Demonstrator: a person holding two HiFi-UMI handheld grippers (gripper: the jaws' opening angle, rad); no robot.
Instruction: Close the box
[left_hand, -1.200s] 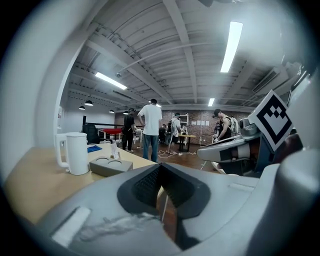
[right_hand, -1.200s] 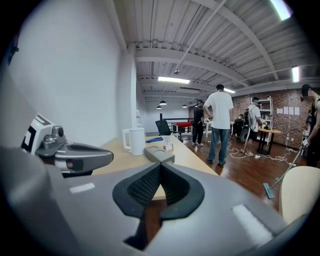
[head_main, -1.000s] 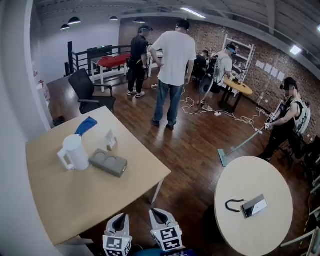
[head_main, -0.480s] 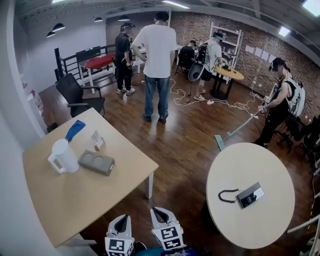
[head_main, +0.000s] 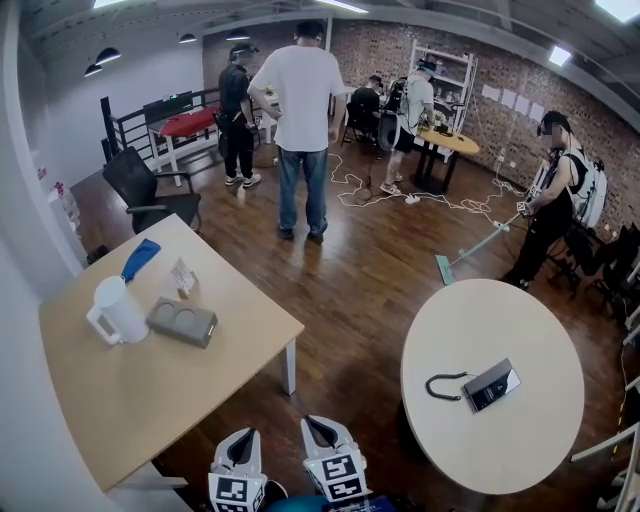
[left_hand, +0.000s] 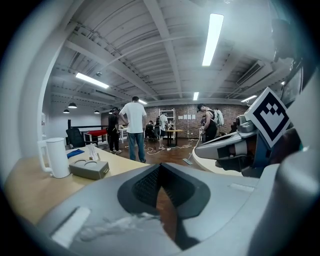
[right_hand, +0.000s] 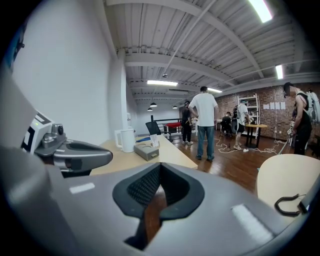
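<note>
The left gripper's (left_hand: 159, 167) pads were seen pressed together at the tips, with nothing held between them. The right gripper's (right_hand: 159, 167) pads were likewise closed on nothing. Both grippers were held side by side at 6 o'clock in the head view, over the wood floor (head_main: 360, 300) and touching neither table. The box (head_main: 182, 321), grey with two round recesses in its top, was seen at 10 o'clock from them, well apart, on the square table (head_main: 150, 400). A white jug (head_main: 117, 311) stood just beside it at its 9 o'clock. A card (head_main: 183, 276) and a blue thing (head_main: 140, 258) were placed at its 12 o'clock. At 2 o'clock from the grippers a round table (head_main: 500, 440) was seen, with a flat device (head_main: 492, 384) and a cable (head_main: 440, 385) on it. A person in white (head_main: 300, 110) was seen standing far off at 12 o'clock.
</note>
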